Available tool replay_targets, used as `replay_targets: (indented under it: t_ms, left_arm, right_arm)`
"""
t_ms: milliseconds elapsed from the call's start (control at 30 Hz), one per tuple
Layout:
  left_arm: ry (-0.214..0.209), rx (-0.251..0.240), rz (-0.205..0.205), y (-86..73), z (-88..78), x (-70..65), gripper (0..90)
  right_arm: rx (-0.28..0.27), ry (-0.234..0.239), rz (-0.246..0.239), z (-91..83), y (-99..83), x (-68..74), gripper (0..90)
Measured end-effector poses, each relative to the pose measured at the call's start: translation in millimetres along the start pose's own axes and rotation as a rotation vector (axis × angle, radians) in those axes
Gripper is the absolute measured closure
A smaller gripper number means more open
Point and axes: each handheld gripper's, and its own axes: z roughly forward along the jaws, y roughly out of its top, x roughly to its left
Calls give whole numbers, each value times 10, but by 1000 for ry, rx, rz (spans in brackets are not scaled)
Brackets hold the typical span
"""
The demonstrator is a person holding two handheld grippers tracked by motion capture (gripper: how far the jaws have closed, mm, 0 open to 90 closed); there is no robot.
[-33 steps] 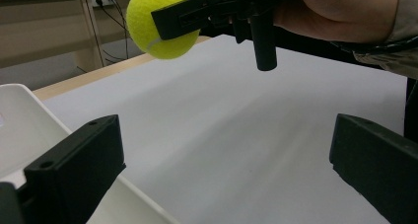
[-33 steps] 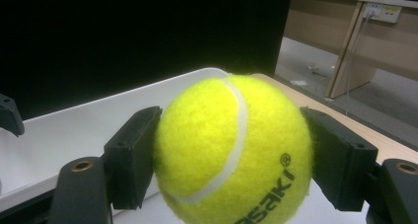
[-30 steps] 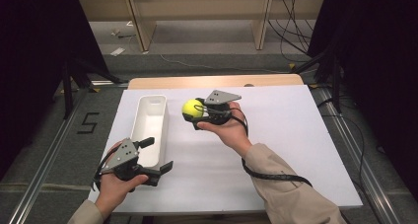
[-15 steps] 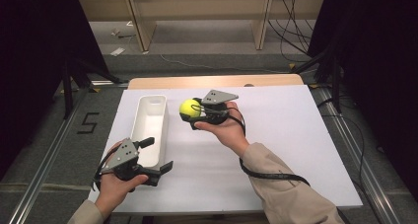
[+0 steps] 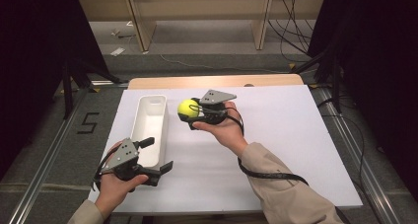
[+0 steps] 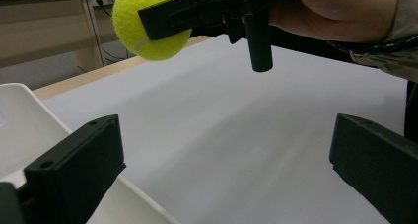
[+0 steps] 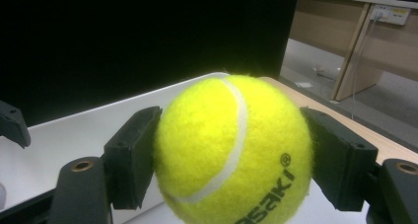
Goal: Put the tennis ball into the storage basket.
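A: Where is the ball?

B: It is up in the air, above the table. The right gripper pinches it, one black jaw on each side, so it cannot drop.

A: Why is it held there?

B: I think it is going into the white tray. From the ball, the tray is at about nine o'clock, just beside it. The ball is not over the tray yet.

A: Why does the gripper point that way?

B: It points toward nine o'clock, at the tray, so the ball goes first. The hand stays behind, at about four o'clock from the ball.

A: What does the other one do?

B: The left gripper sits at about seven o'clock from the ball, at the near end of the tray. Its jaws are spread wide with nothing in them. One jaw seems to rest by the tray's edge, maybe to keep the tray from sliding.

A: Is the tray full?

B: No, the part I can see is empty.
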Motion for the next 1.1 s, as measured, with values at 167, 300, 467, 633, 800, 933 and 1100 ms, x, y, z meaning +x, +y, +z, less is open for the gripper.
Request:
replay_targets:
  t_ms: [167, 300, 467, 633, 800, 933, 1100]
  left_arm:
    - [1, -1, -1, 1, -1, 1, 0]
    - [0, 0, 0, 1, 0, -1, 0]
    - [0, 0, 0, 0, 1, 0, 0]
    - [0, -1, 0, 0, 1, 1, 0]
    - [-1, 0, -1, -1, 2, 0, 0]
    - [-2, -1, -2, 0, 1, -1, 0]
    - [-1, 0, -1, 0, 1, 0, 0]
  right_arm:
    - [1, 0, 3, 8, 8, 9, 277]
    - [3, 3, 2, 20, 16, 19, 277]
    - [4, 6, 4, 37, 23, 29, 277]
    - [8, 9, -2, 51, 34, 32, 277]
    - [7, 10, -4, 69, 43, 40, 278]
    - [10, 13, -4, 82, 46, 50, 277]
    - [9, 15, -6, 96, 54, 58, 277]
